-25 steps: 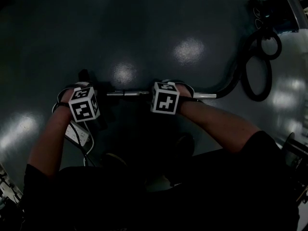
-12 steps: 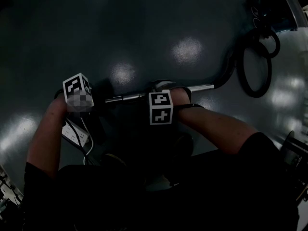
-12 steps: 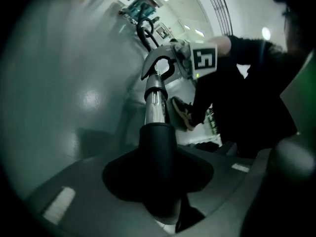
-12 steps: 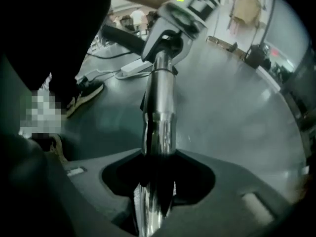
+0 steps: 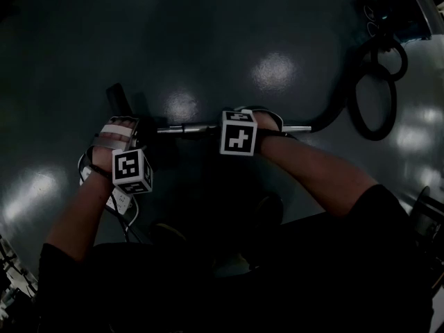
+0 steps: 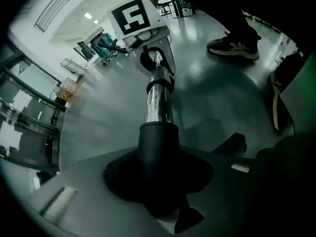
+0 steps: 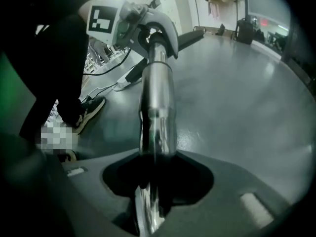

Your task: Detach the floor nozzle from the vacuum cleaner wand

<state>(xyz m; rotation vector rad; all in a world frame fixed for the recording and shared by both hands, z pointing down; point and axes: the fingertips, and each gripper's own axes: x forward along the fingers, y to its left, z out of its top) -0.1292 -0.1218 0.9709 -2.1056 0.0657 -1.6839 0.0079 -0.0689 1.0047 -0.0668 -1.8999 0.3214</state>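
Observation:
In the head view the chrome wand [image 5: 191, 127] lies level across the dark floor, and its black hose [image 5: 340, 106] runs off to the right. The black floor nozzle [image 5: 118, 101] sits at the wand's left end. My left gripper [image 5: 142, 134] has just been closing and is shut on the nozzle's black neck [image 6: 157, 144], where the wand [image 6: 158, 100] enters it. My right gripper [image 5: 243, 125] has also just been closing and is shut on the wand [image 7: 157, 107] near its middle. The right gripper view shows the nozzle head [image 7: 190, 37] beyond the left gripper [image 7: 150, 36].
The hose loops [image 5: 371, 96] toward the vacuum body [image 5: 395, 12] at the top right. A white power strip [image 5: 114, 198] with cables lies below my left hand. The person's shoes [image 6: 234, 46] stand close behind the wand. A teal machine [image 6: 104, 42] stands far off.
The left gripper swung up and away from me, then came back nearer, and its hand has turned. The wand tilted for a moment and lies level again. The right gripper barely moved.

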